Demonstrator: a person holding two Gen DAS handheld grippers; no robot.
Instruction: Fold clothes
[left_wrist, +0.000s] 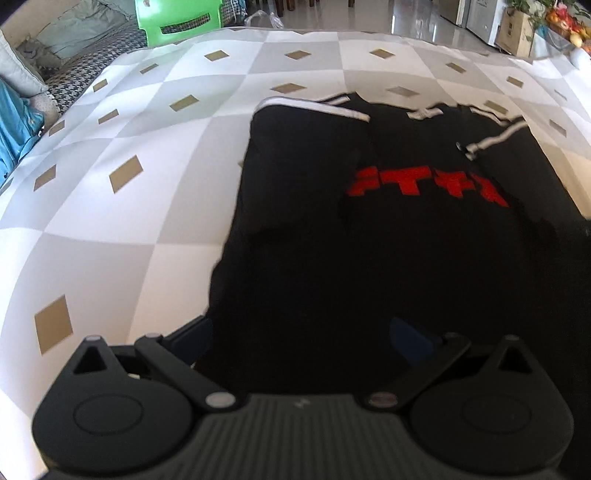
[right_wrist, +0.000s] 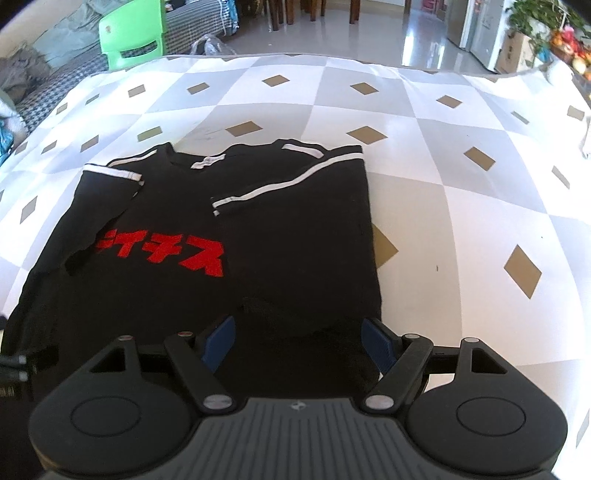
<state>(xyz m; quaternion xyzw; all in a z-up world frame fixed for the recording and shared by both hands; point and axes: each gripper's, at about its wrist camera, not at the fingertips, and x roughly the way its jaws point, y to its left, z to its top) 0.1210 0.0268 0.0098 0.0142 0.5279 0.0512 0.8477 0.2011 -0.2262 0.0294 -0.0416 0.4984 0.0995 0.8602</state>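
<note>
Shirt (right_wrist: 229, 251) is lying on the checked bench (right_wrist: 461, 206), both sides being folded in. Right claw (right_wrist: 298, 341) and left claw (left_wrist: 303, 341) are being held wide open, empty. Folded flaps could be dragged loose.

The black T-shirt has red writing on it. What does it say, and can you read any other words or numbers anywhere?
"ニイチス", as best I can read it: red Japanese letters on the chest of the black T-shirt; the first one is partly hidden by a sleeve.
White neck tag: too small to read.
Cardboard box far back: marks too blurred.
</note>
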